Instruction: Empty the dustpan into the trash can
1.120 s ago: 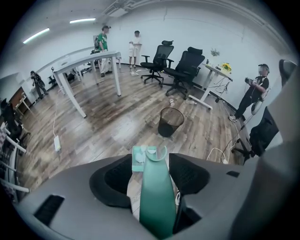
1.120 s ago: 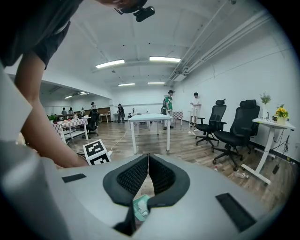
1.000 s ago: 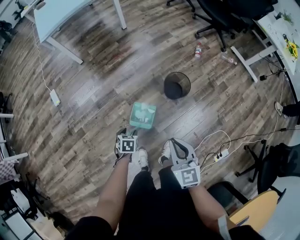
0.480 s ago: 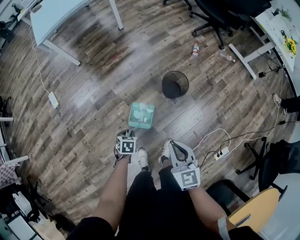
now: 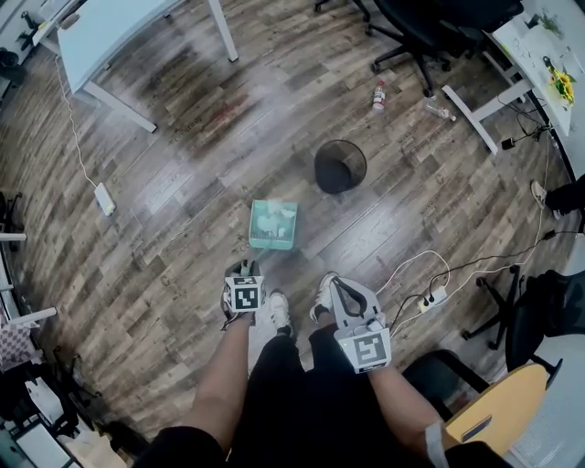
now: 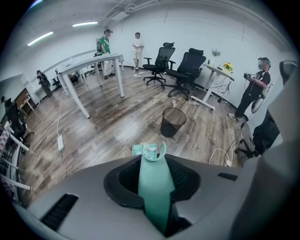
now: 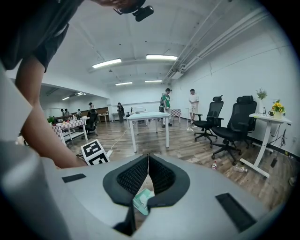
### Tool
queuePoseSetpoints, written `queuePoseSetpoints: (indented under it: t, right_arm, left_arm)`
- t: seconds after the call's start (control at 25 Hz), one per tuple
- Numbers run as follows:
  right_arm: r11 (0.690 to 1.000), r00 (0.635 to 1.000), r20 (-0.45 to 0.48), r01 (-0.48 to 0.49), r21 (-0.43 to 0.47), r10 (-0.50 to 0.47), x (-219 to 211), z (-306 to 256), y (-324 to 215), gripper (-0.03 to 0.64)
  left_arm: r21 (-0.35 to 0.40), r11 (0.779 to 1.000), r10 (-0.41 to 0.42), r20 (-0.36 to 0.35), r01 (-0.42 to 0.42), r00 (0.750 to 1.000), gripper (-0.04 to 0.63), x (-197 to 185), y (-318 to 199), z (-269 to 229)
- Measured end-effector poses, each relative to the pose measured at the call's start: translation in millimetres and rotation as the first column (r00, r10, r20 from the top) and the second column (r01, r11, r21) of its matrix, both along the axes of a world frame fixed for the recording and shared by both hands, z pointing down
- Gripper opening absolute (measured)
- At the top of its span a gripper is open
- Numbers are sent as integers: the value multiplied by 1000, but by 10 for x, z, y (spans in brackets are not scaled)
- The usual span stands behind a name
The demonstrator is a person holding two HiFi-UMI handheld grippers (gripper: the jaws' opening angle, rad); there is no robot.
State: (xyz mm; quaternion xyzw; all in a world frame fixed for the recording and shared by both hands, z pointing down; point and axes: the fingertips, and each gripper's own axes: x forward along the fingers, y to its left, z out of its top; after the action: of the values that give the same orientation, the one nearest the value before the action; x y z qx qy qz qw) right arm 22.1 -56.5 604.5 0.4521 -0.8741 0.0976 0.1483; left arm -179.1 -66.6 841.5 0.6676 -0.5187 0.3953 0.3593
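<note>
Nearest the person and farthest from the trash can [image 5: 340, 167] are the two grippers, both on its near side above the person's shoes [image 5: 279, 311]. The left gripper [image 5: 243, 272] sits to the near left of the can and points steeply down. Its jaws are closing on the dustpan's teal handle [image 6: 154, 187], which fills the gap between the pads and touches both. The right gripper [image 5: 340, 281] is straight out from the can's near side. Its jaws are pressed together at the tips and hold nothing.

The dustpan [image 5: 274, 225] hangs out ahead of the left gripper, between that gripper and the can. It is just to the can's near left and clear of its rim. Pale scraps lie in the pan. Whether the pan rests on the wood floor [image 5: 183, 238] or hangs above it cannot be told.

A white power strip [image 5: 431, 299] with its cables lies to the can's near right. The can is black mesh, upright and open-topped.

Beyond the can, slightly right, a bottle [image 5: 378, 95] lies on the floor. Black office chairs [image 5: 430, 27] stand farther behind it, and a white desk [image 5: 101, 32] stands far off to the can's left.
</note>
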Motion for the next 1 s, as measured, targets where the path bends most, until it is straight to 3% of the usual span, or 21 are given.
queuePoseSetpoints:
  t: [0.48,1.0]
  right_arm:
    - [999,1000,-5,6,35,-6,-54,-118,82,25]
    - [993,993,-57,-99,63,103,235,-249,-263,25]
  left_arm:
    - [83,996,-33,-3,34,999,95,-115,4,-430]
    - [222,974,-33,-44,42,998,95,15,-217,-1229]
